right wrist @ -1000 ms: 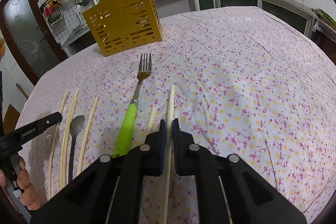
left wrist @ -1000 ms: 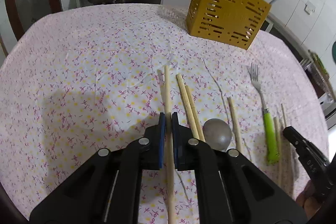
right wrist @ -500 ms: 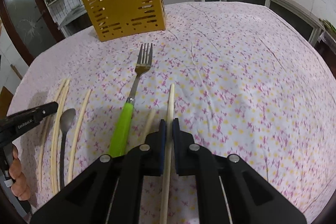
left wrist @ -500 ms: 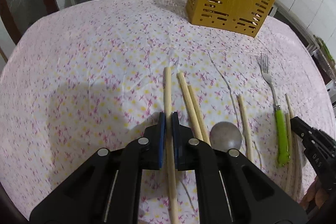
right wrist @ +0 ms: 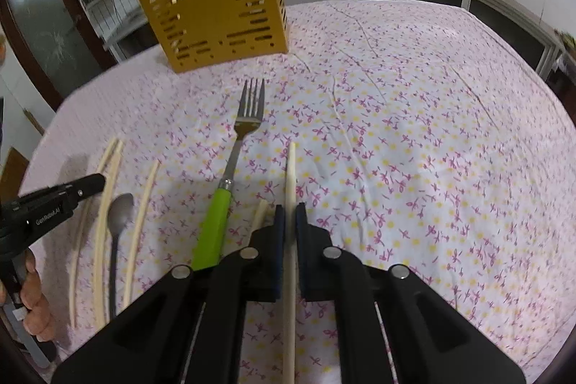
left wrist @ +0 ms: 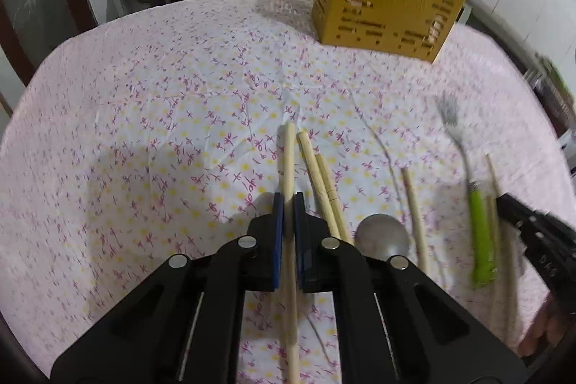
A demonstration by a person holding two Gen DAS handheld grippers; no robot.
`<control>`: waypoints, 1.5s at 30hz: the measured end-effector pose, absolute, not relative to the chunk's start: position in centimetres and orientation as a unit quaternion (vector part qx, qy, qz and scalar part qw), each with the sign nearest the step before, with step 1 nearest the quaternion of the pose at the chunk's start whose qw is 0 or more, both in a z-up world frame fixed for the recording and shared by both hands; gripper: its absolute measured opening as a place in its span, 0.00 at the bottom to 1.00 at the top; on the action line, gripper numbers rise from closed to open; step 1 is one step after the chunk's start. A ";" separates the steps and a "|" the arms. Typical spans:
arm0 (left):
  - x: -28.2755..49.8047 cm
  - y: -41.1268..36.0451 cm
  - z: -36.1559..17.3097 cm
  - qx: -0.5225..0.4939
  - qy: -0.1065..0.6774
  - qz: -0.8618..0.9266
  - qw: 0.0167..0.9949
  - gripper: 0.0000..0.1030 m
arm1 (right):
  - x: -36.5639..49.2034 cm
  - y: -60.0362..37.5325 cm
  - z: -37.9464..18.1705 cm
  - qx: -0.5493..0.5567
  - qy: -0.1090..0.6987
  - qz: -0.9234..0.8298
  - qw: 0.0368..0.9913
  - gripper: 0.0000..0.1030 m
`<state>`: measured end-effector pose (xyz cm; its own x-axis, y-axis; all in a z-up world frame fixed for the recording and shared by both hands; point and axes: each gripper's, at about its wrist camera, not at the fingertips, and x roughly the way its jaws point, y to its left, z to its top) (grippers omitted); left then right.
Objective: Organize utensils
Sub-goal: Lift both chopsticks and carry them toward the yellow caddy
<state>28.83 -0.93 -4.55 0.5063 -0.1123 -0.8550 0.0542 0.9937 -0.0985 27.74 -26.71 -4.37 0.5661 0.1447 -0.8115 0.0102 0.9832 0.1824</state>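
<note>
Tablecloth [right wrist: 414,139], floral: covers the table, carrying all loose utensils.

Yellow holder [right wrist: 216,9]: upright at the far edge, larger in both views than a second ago; both hands have neared it.

Fork [right wrist: 230,182], spoon [right wrist: 120,207], spare chopsticks [right wrist: 142,215]: unmoved on the cloth.

Left gripper [left wrist: 288,200]: pinching the left chopstick [left wrist: 286,168], as before.

Right gripper [right wrist: 289,207]: pinching the right chopstick [right wrist: 291,175], likewise.

Judgement: two chopsticks secured and lifted, delivery to the holder pending.

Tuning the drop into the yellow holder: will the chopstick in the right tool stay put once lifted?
The chopstick looks stiff and straight, probably light. The right tool pinches it partway along, so it might pivot. Smooth and slim, it could slip.
</note>
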 end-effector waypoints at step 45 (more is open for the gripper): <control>21.9 -3.4 10.3 -0.052 0.158 -0.178 0.970 0.04 | 22.3 -28.2 10.9 0.083 0.117 0.102 0.984 0.06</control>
<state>21.85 -3.42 10.27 0.8866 -0.3618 -0.2880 0.3287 0.9312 -0.1579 22.29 -28.23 10.88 0.9522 0.2194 -0.2127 -0.1805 0.9655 0.1878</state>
